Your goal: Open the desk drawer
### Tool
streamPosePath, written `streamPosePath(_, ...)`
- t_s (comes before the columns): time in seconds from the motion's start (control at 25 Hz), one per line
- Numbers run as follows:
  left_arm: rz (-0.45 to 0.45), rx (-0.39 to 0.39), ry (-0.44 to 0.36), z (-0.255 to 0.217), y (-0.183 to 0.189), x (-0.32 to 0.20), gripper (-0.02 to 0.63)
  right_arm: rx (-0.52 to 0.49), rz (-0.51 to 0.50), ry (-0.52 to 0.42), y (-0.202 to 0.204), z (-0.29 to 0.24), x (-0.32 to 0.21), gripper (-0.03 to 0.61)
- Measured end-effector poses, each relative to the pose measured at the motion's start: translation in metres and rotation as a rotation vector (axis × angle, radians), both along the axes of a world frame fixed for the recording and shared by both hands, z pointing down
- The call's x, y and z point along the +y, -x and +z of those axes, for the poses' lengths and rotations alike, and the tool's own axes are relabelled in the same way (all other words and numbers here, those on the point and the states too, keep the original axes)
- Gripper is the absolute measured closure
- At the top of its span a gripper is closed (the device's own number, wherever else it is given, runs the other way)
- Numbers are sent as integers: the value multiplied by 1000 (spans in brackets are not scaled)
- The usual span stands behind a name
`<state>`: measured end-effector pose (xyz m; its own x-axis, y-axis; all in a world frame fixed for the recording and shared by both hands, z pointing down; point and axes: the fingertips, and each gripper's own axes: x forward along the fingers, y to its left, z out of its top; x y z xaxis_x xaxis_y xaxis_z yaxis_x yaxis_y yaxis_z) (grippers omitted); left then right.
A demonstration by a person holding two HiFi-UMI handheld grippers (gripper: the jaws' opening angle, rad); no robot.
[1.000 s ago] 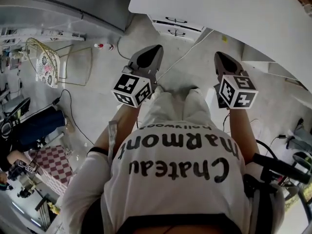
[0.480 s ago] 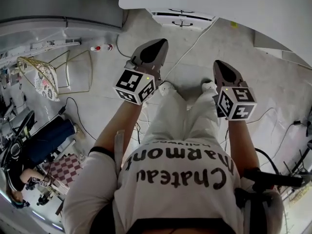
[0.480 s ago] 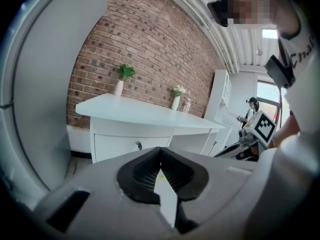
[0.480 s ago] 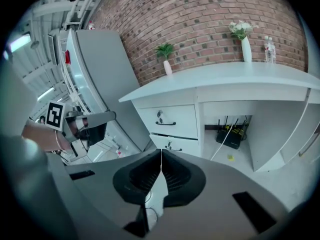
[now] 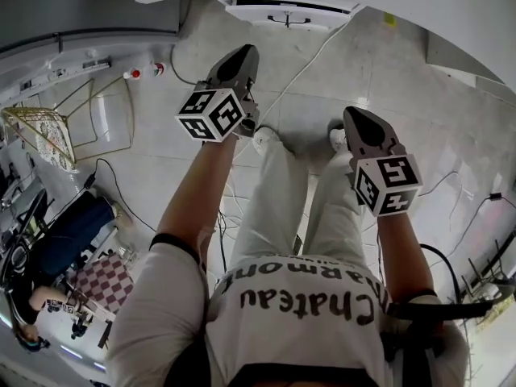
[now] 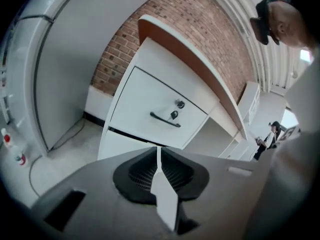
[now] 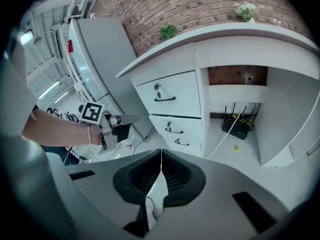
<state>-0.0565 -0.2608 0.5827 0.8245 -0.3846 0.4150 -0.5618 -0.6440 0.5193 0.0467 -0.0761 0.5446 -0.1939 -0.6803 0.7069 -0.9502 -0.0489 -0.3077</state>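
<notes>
Facing closed drawer (image 6: pixel 150 109), L hand-held gripper (image 6: pixel 159 151) & R hand-held gripper (image 7: pixel 161 156) clenched empty.

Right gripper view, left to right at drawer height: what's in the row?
left gripper with its square-marker cube → white drawer unit with black handles → black router with antennas, under the desk → white desk side panel
</notes>
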Motion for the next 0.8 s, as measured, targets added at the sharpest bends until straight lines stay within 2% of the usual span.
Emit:
streamPosePath(0.12, -8, -10, 56, 38, -9, -4, 591, -21, 3, 15, -2, 21, 15, 564)
streamPosePath(0.16, -11, -4, 77, 48, -13, -6, 549, -25, 1, 19, -3, 29, 20, 565)
streamPosePath(0.2, -17, 13, 101, 57, -18, -8, 466, -26, -3, 26, -3, 39, 24, 565)
streamPosePath(0.24, -29, 37, 123, 64, -22, -10, 439, -26, -8, 34, -4, 48, 26, 565)
streamPosePath(0.44, -140, 164, 240, 111, -40, -26, 433, -37, -5, 5, -23, 91, 16, 563)
streamPosePath(0.6, -285, 327, 367, 133, -57, -41, 408, -43, -14, -47, -40, 101, 11, 565)
streamPosePath(0.8, -316, 412, 408, 172, -75, -53, 390, -49, -40, -143, -35, 129, -18, 565)
